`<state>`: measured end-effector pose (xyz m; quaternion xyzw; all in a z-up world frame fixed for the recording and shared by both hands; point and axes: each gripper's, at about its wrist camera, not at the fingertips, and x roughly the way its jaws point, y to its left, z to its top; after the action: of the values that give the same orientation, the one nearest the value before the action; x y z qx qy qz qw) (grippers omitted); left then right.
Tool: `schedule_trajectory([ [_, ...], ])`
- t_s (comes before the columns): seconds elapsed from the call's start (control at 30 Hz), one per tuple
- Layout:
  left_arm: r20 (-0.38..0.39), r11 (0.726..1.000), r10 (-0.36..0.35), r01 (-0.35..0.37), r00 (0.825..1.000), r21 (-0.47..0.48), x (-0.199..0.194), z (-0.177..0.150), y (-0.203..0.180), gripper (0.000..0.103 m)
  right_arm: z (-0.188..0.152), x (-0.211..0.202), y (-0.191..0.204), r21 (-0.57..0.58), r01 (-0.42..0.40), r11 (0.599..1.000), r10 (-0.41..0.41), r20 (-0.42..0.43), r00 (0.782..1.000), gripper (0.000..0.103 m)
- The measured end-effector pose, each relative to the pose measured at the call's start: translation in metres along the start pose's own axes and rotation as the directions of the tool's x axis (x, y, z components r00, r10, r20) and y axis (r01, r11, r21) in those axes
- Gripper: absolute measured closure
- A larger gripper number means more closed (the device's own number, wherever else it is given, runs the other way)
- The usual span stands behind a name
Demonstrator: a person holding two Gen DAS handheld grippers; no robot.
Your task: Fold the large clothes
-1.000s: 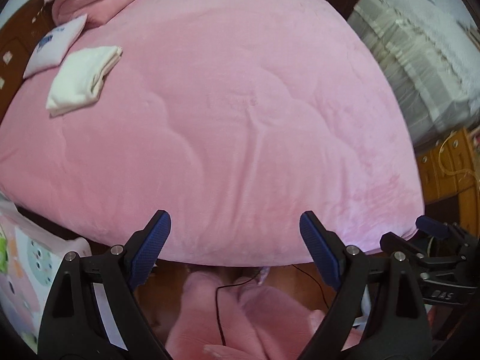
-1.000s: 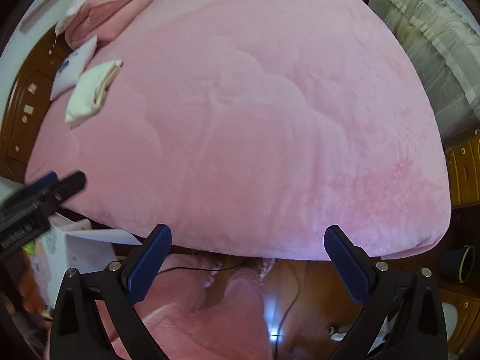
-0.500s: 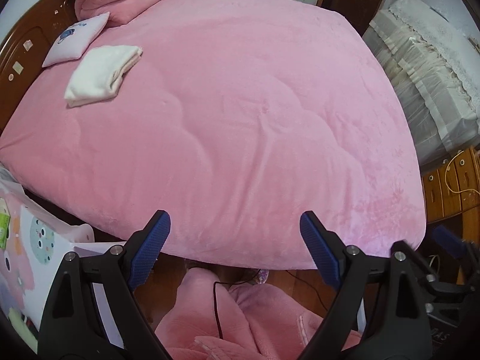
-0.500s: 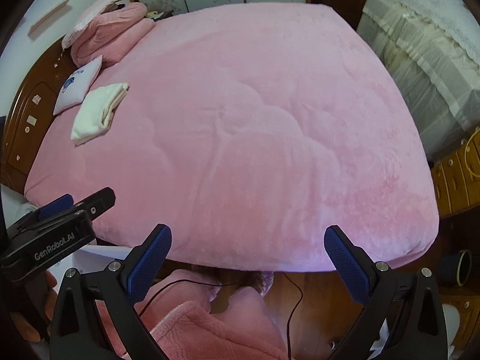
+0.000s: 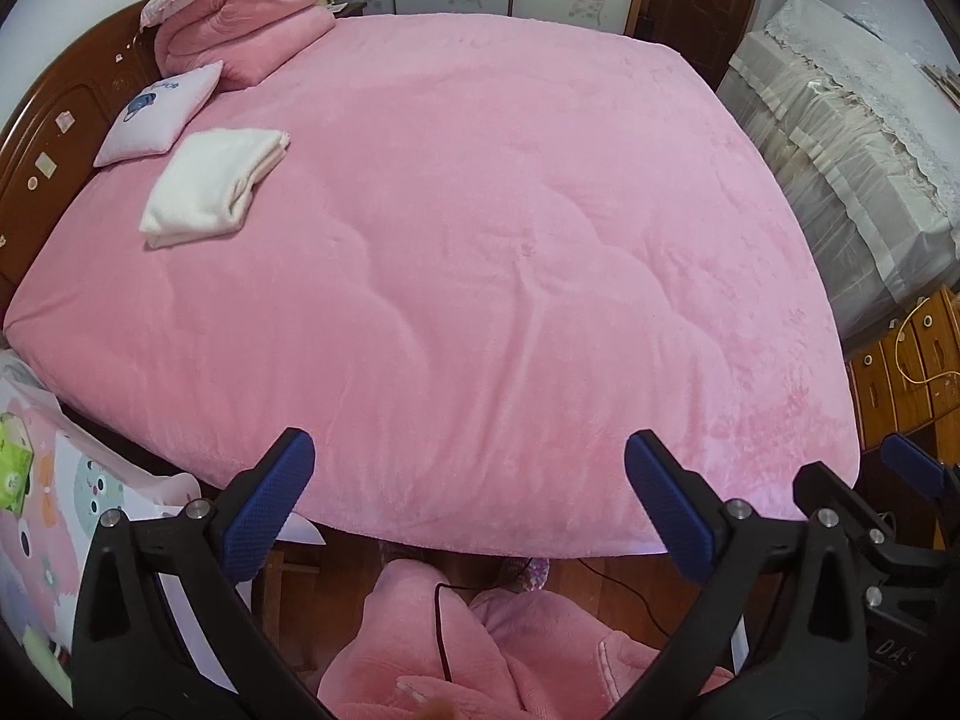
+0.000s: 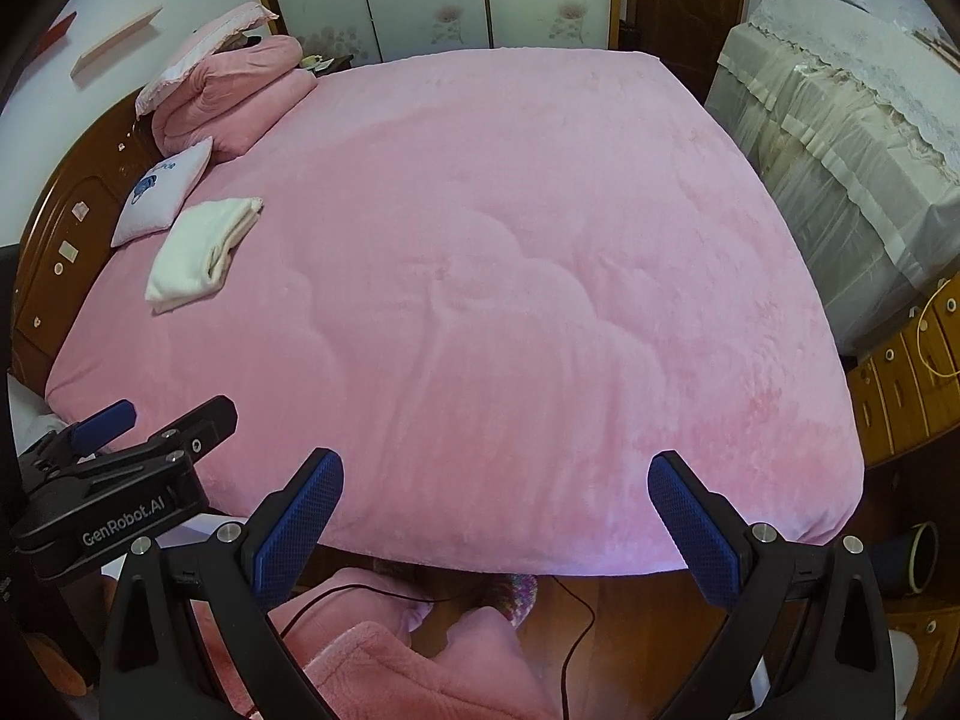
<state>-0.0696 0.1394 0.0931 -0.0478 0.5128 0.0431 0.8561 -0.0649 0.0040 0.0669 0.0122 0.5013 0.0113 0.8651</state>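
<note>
A folded white garment (image 5: 213, 189) lies on the pink bed (image 5: 510, 276) at the far left, next to a small pillow; it also shows in the right wrist view (image 6: 201, 252). My left gripper (image 5: 468, 504) is open and empty, held above the bed's near edge. My right gripper (image 6: 495, 516) is open and empty too, beside it over the same edge. The left gripper shows at the lower left of the right wrist view (image 6: 120, 468). Both are far from the white garment.
A small white pillow (image 5: 159, 114) and a folded pink quilt (image 5: 240, 18) sit by the wooden headboard (image 5: 42, 138). A covered piece of furniture (image 5: 840, 138) and wooden drawers (image 5: 912, 360) stand to the right. The person's pink-clad legs (image 5: 480, 648) and a cable are below.
Both grippers have risen and tilted up, so more of the bed's far side and the wardrobe shows. Both stay open and empty.
</note>
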Motion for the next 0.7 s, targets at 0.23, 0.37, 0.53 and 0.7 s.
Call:
schedule_trajectory([
  [0.23,-0.012,1.0,-0.007,0.007,1.0,0.018,0.001,0.001,-0.004,0.0,0.014,-0.012,-0.022,-0.017,-0.006,1.0,0.006,-0.024,1.0,0.0],
  [0.37,-0.017,1.0,-0.008,0.008,1.0,0.028,0.003,0.002,-0.007,0.0,0.019,-0.014,-0.026,-0.017,0.003,1.0,-0.004,-0.034,0.999,0.0],
  [0.53,-0.011,0.999,-0.016,0.017,1.0,0.032,0.003,0.004,-0.006,0.001,0.024,-0.016,-0.029,-0.027,0.001,1.0,-0.003,-0.043,0.999,0.0],
  [0.7,-0.019,0.999,-0.025,0.026,0.999,0.036,0.008,0.005,-0.002,0.001,0.026,-0.016,-0.031,-0.027,0.0,1.0,-0.001,-0.046,0.999,0.0],
])
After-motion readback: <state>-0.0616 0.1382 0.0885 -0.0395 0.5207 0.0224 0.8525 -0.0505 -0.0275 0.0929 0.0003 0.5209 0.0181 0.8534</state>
